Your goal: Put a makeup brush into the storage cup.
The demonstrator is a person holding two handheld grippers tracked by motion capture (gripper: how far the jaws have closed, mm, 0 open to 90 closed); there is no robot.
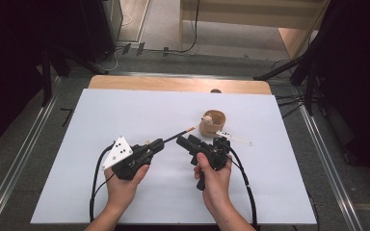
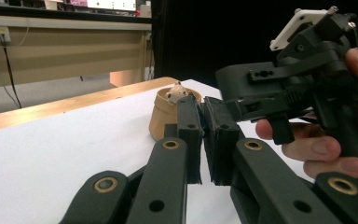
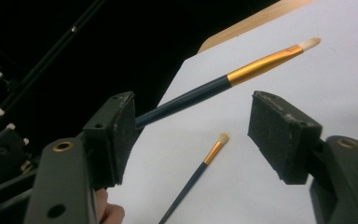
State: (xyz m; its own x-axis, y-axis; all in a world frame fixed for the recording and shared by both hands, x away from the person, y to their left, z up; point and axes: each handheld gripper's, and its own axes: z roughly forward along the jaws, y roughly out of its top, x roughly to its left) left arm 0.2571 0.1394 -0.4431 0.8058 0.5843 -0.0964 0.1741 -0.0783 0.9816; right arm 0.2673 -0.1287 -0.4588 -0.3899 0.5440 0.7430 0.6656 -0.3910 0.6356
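Nearest the person, the left tongs (image 1: 155, 146) are seen pressed almost together on the dark handle of a slim brush (image 1: 178, 135), whose gold ferrule and pale tip point up and away toward the cup. In the left gripper view only a thin gap is left between the pads, and the handle itself cannot be made out there. Just beside them, the right tongs (image 1: 185, 141) are held spread wide, with the brush (image 3: 242, 72) passing across the gap between the jaws without being touched. A handover or regrasp is judged to be in hand.

A second brush (image 3: 196, 173) is seen lying flat on the white tabletop (image 1: 125, 106) beneath the open jaws.

Farther off, a small tan cup (image 1: 213, 124) stands upright, with a pale rounded thing inside it.

Because the brush is gripped far back on a thin round handle, it could be rolled or levered out if the right jaws are closed off-centre. If the left grip is loosened too soon, the brush could be dropped onto the tabletop. The cup could be tipped by the tip being pushed against its rim.
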